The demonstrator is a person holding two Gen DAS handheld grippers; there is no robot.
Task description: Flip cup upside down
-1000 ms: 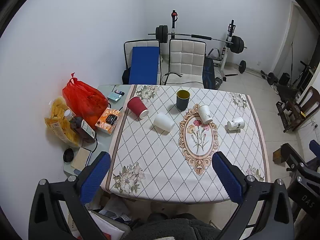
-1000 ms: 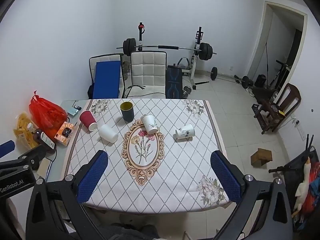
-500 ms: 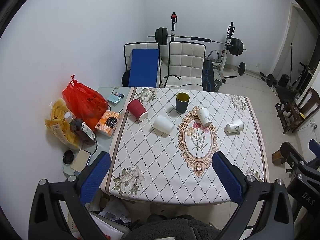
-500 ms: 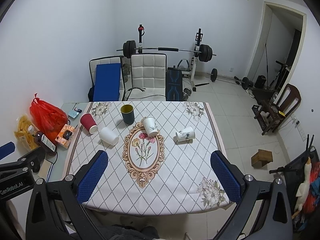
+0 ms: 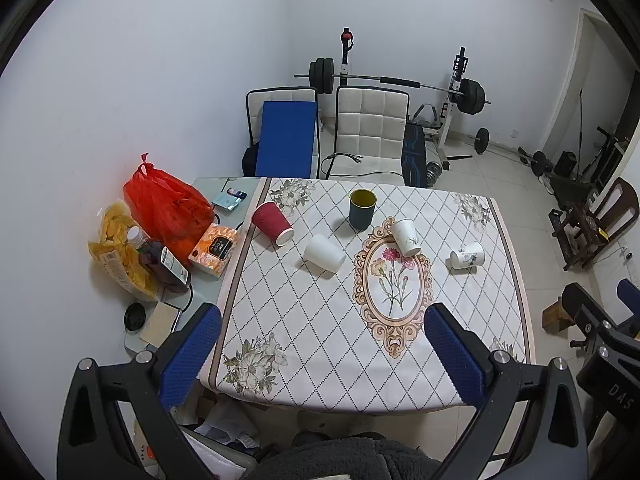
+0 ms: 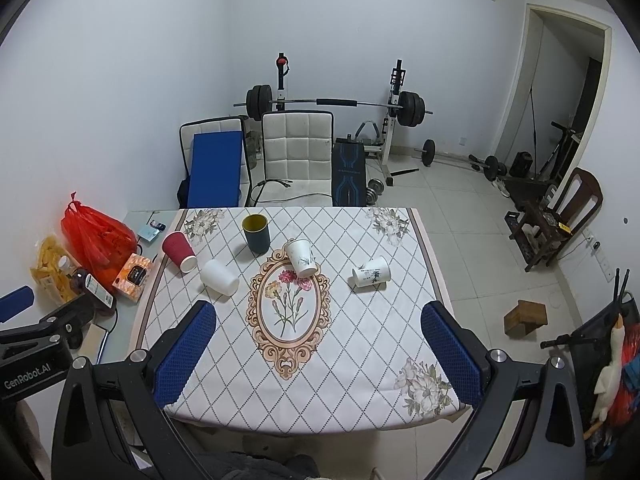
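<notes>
Several cups sit on the patterned tablecloth (image 5: 320, 320). A dark cup with a yellow inside (image 5: 362, 209) (image 6: 256, 233) stands upright at the back. A red paper cup (image 5: 273, 223) (image 6: 179, 251), a plain white cup (image 5: 324, 253) (image 6: 219, 277), and two printed white cups (image 5: 406, 237) (image 5: 467, 255) lie on their sides; the printed ones also show in the right wrist view (image 6: 301, 257) (image 6: 371, 273). My left gripper (image 5: 322, 354) and right gripper (image 6: 316, 350) are both open and empty, high above the table's near edge.
A side table (image 5: 200, 304) at the left holds a red bag (image 5: 166, 204), a snack bag (image 5: 116, 248), a bottle (image 5: 160, 260) and an orange box (image 5: 216, 248). Two chairs (image 5: 368, 132) and a barbell rack (image 5: 400, 84) stand behind the table. A wooden chair (image 6: 560, 216) stands right.
Both grippers have pulled back and up from the table, so the table and cups look smaller and lower. Nothing on the table has moved.
</notes>
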